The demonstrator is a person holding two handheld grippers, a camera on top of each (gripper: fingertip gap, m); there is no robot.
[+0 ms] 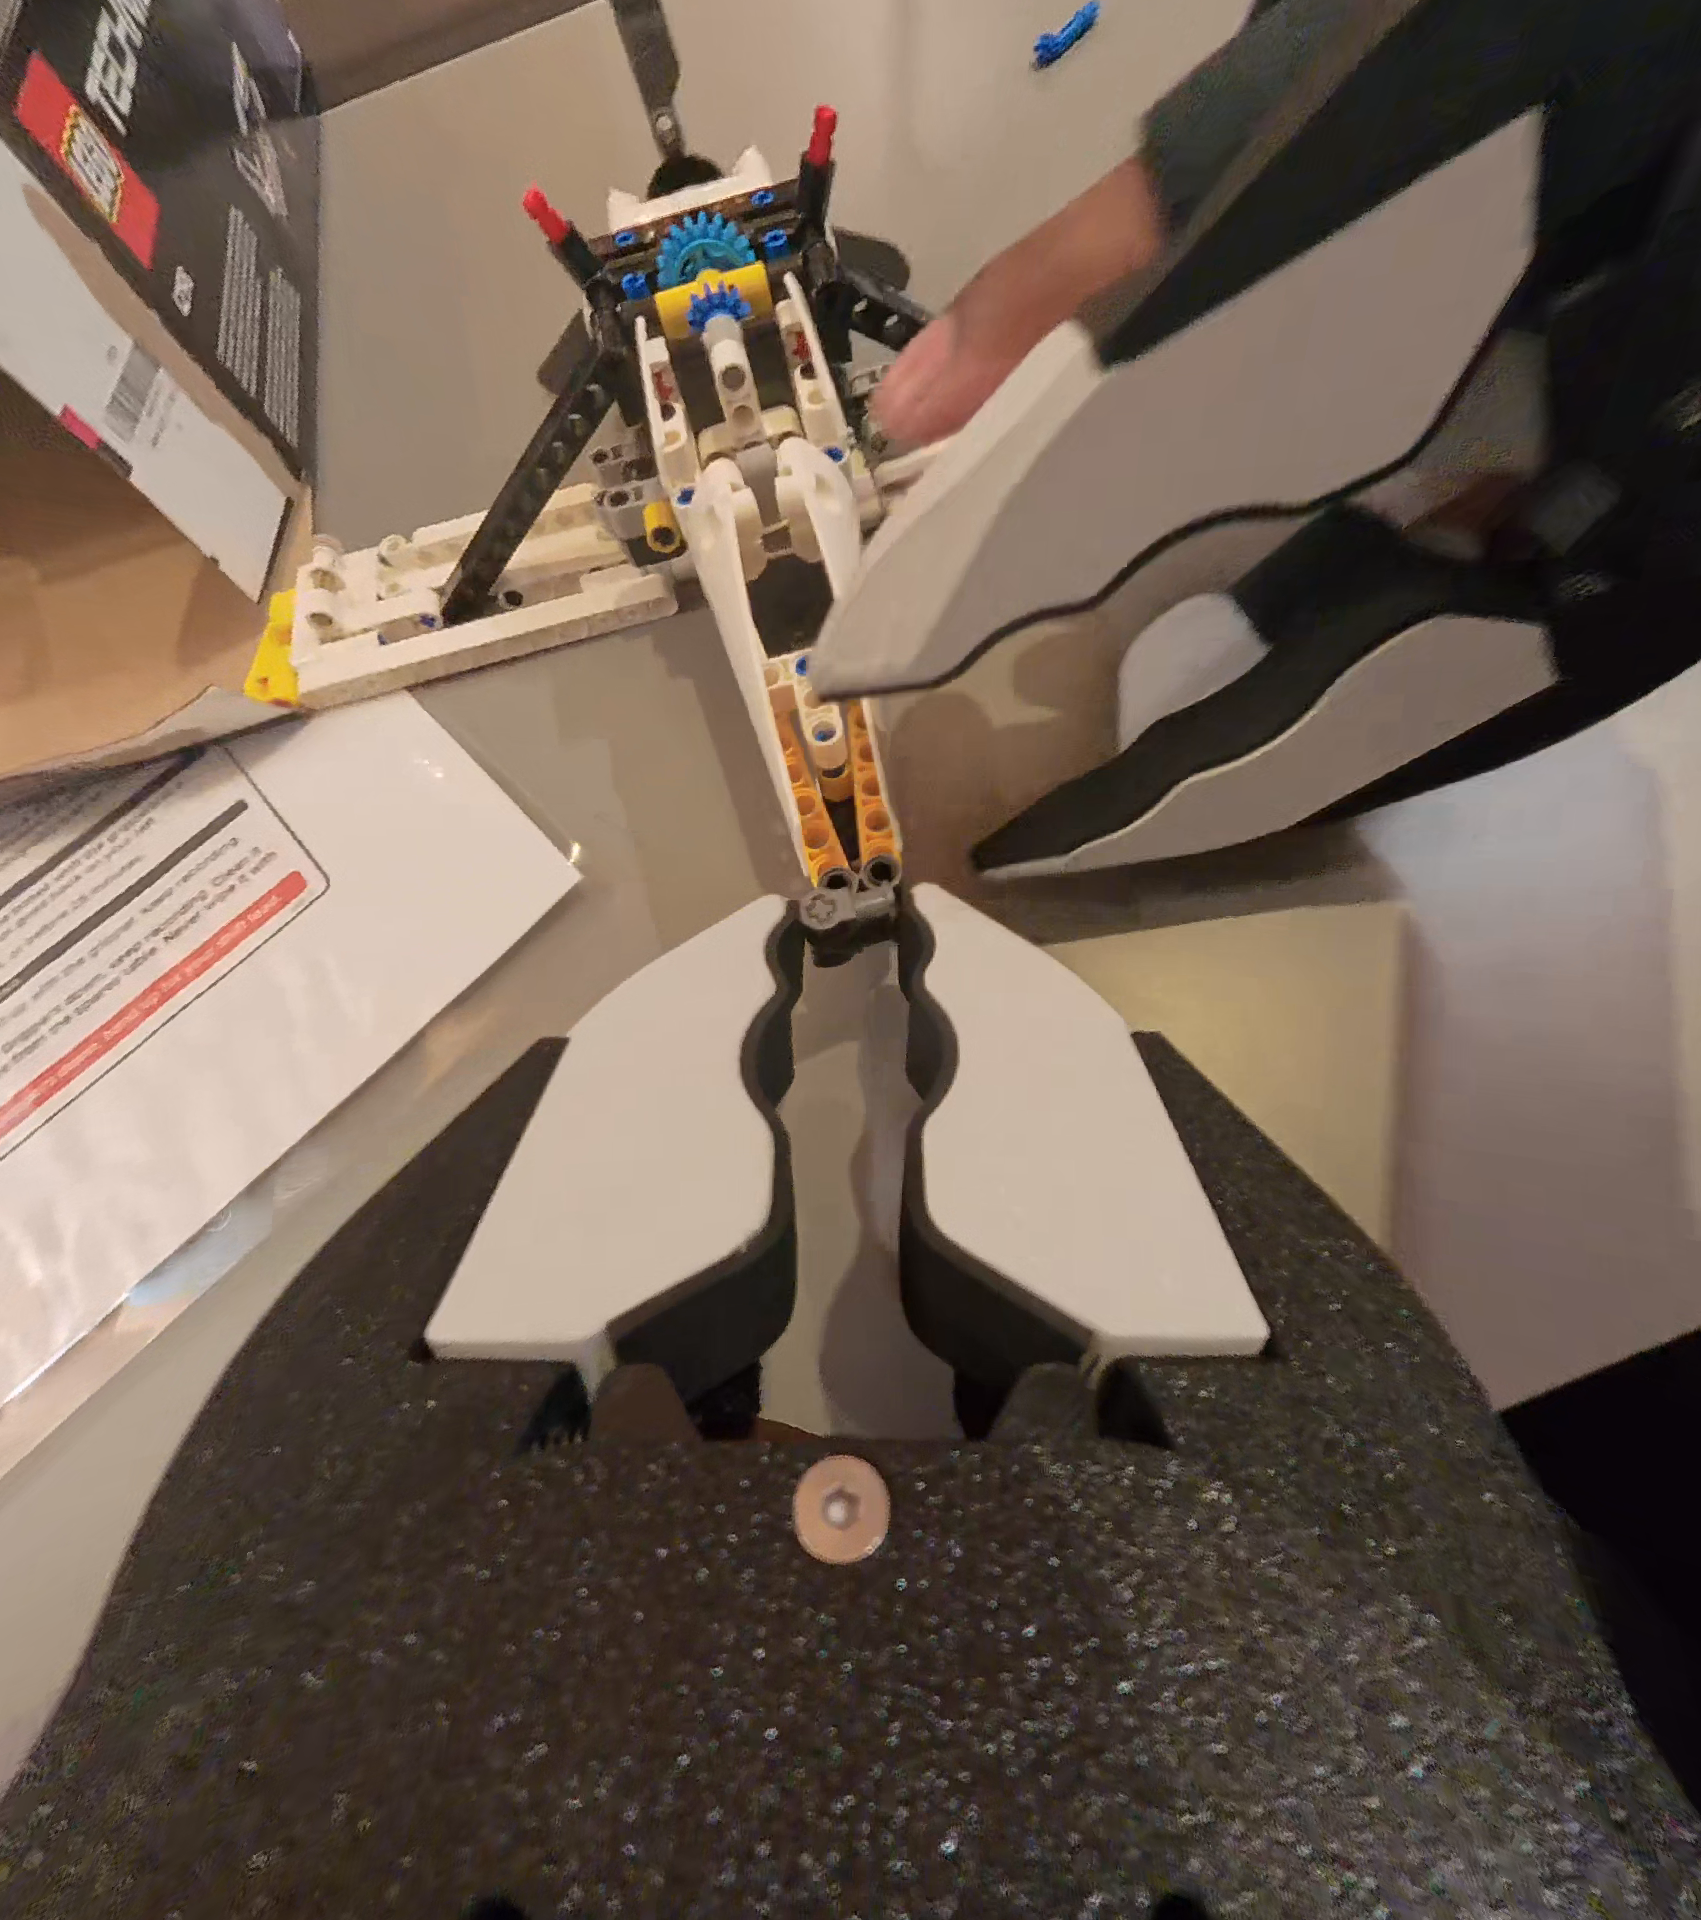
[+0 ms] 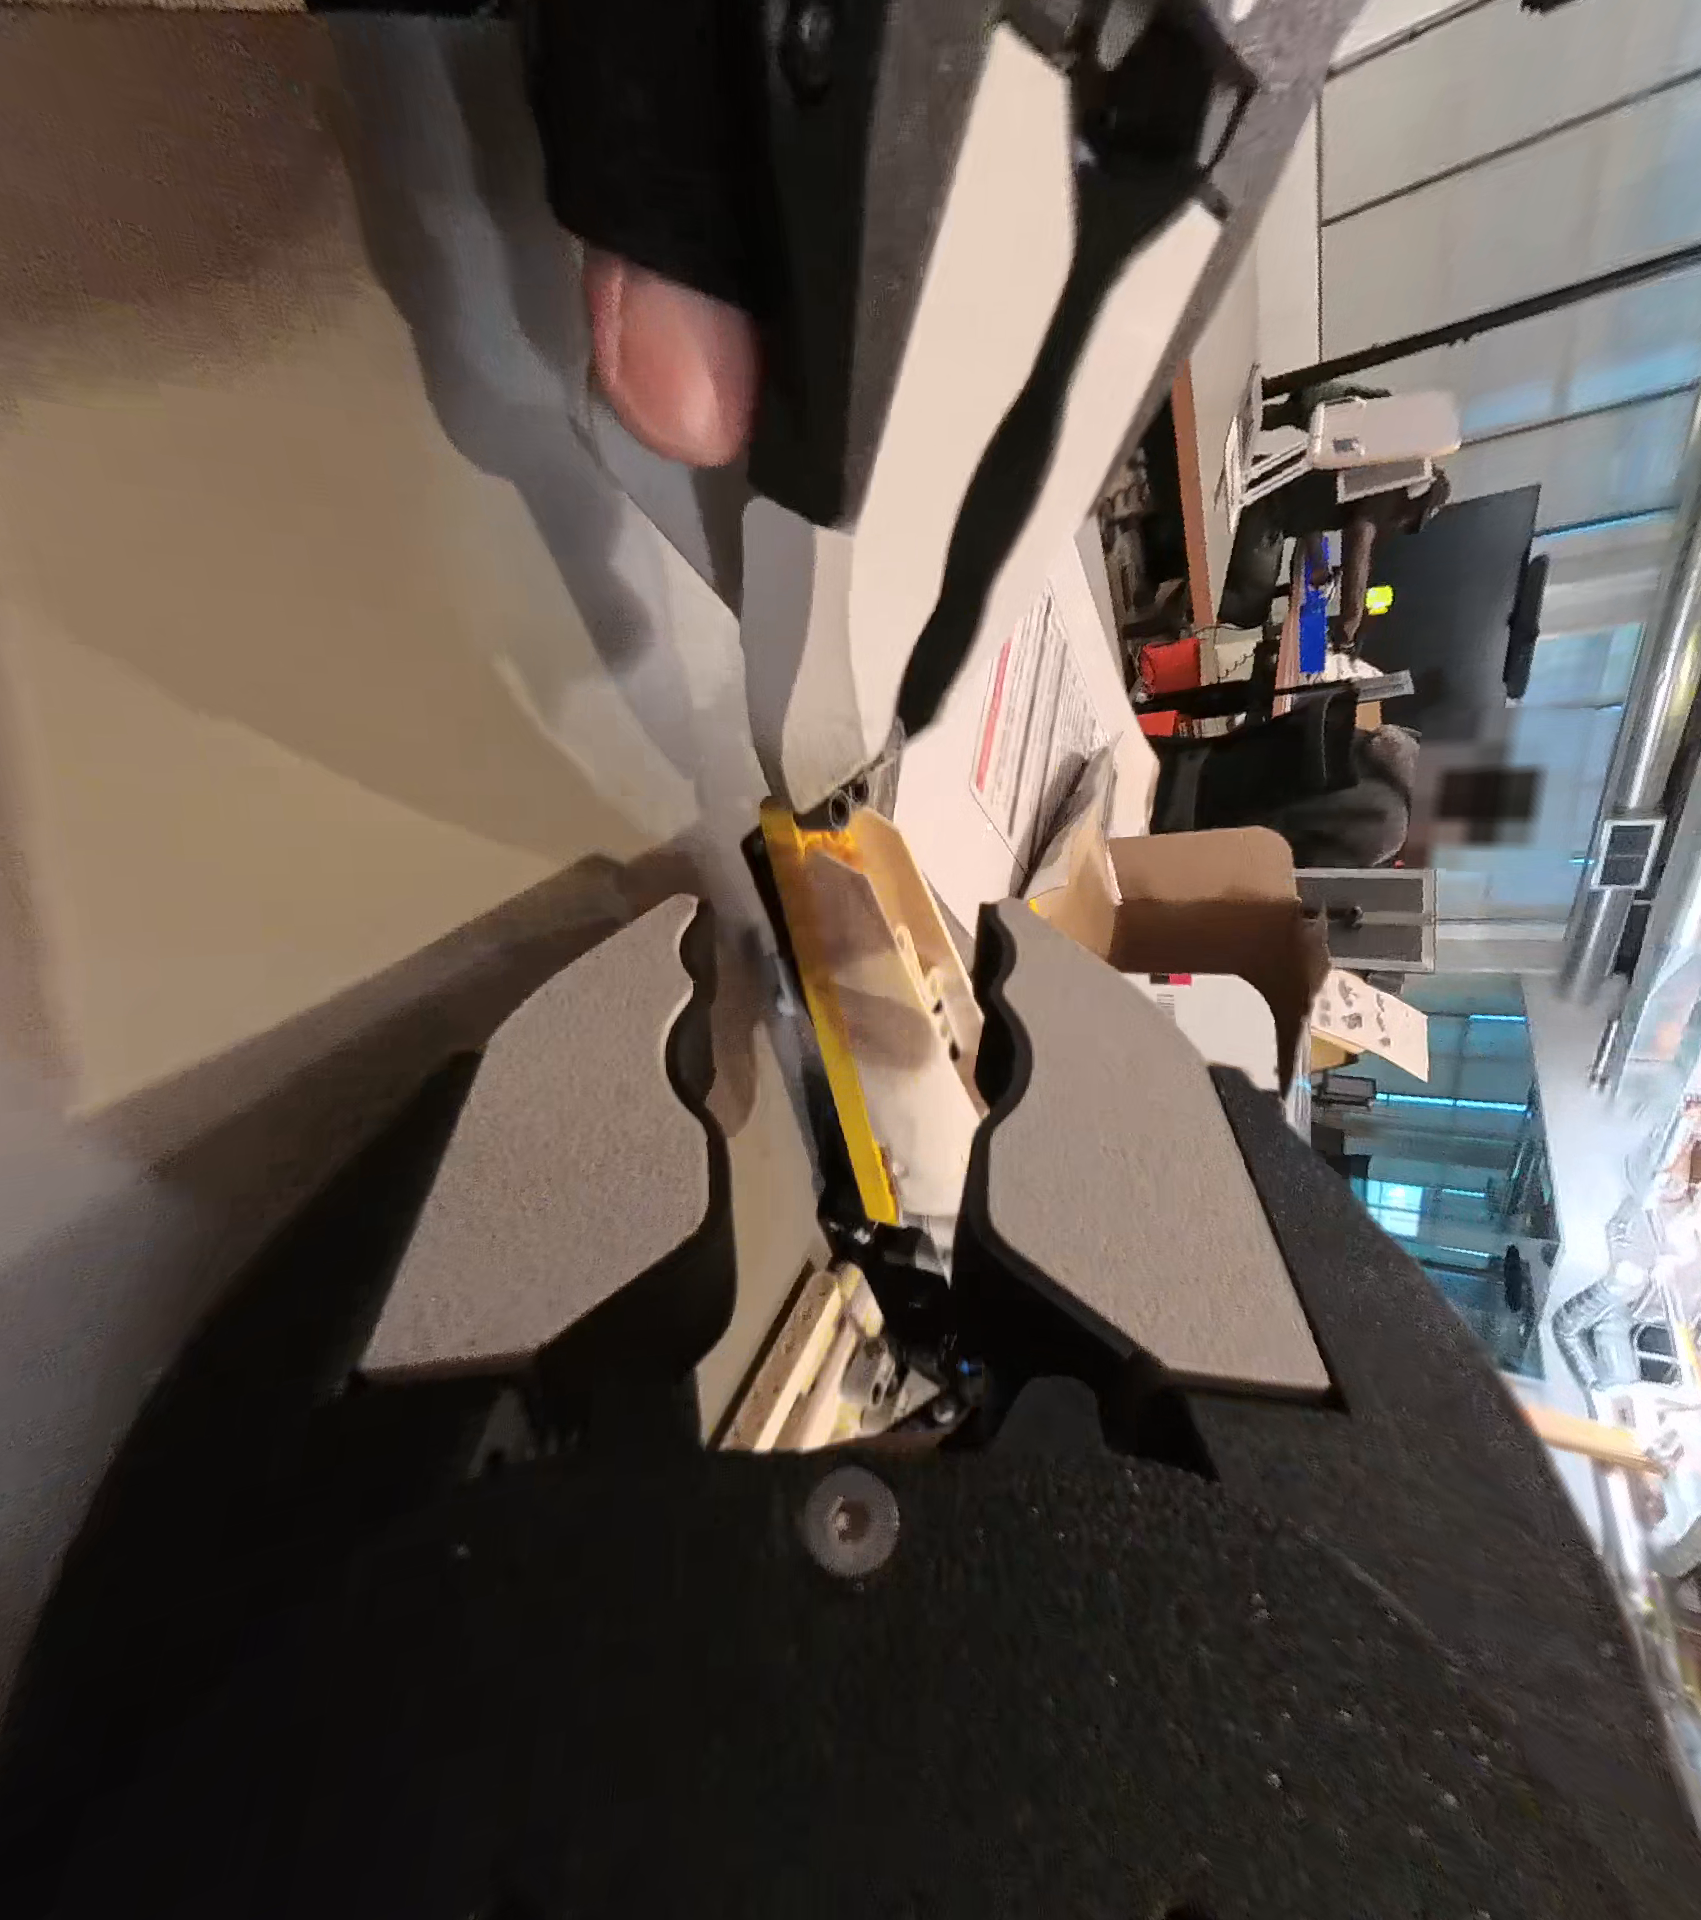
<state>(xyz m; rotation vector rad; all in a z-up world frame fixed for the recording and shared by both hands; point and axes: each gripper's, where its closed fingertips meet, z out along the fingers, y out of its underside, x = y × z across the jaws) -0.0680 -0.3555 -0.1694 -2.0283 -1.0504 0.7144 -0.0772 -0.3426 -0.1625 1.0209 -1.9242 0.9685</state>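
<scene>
While clamped on model's (image 1: 773, 499) grey-and-black tip (image 1: 841, 914), nearest end of orange boom, L gripper (image 1: 851, 920) nearly shut; R gripper (image 2: 841, 961) wide open, astride boom mid-length, no pad contact plain; box (image 1: 129, 281) left of model; no progress readable.

Bare table (image 1: 1448, 1039) open right of the brick model (image 1: 773, 436); box (image 1: 150, 312) and printed sheet (image 1: 150, 987) crowd its left, right gripper (image 1: 887, 769) straddles its boom.
</scene>
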